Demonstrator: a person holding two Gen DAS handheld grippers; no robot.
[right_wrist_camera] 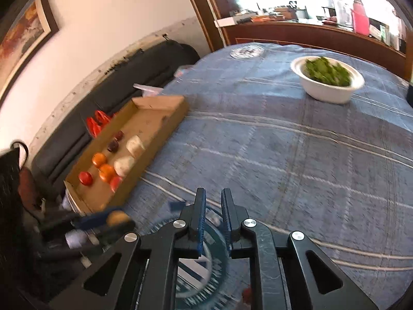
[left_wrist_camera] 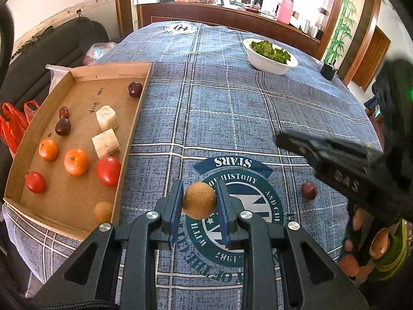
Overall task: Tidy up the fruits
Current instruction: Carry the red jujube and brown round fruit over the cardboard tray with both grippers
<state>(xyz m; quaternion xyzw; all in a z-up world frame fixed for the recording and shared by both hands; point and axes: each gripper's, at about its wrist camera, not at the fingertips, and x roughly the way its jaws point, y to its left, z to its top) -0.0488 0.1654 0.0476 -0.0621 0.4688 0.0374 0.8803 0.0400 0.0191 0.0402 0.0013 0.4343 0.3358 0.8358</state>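
Observation:
My left gripper [left_wrist_camera: 199,196] is shut on a round brown fruit [left_wrist_camera: 199,204] and holds it above the blue checked tablecloth, just right of the cardboard tray [left_wrist_camera: 134,126]. The tray holds tomatoes [left_wrist_camera: 109,171], oranges [left_wrist_camera: 76,161], dark plums [left_wrist_camera: 63,126], another brown fruit [left_wrist_camera: 103,211] and two pale blocks [left_wrist_camera: 105,143]. A dark red plum [left_wrist_camera: 309,190] lies loose on the cloth to the right. My right gripper [right_wrist_camera: 213,201] is empty, its jaws a narrow gap apart, above the cloth; it shows blurred in the left wrist view [left_wrist_camera: 335,165]. The right wrist view shows the tray [right_wrist_camera: 155,139] and the left gripper holding the fruit [right_wrist_camera: 117,218].
A white bowl of green leaves [left_wrist_camera: 269,56] stands at the far right of the table [left_wrist_camera: 232,103]; it also shows in the right wrist view [right_wrist_camera: 327,82]. A dark sofa [left_wrist_camera: 51,51] with red plastic bags [left_wrist_camera: 13,126] lies left of the tray. A small dark box [left_wrist_camera: 328,70] sits near the right edge.

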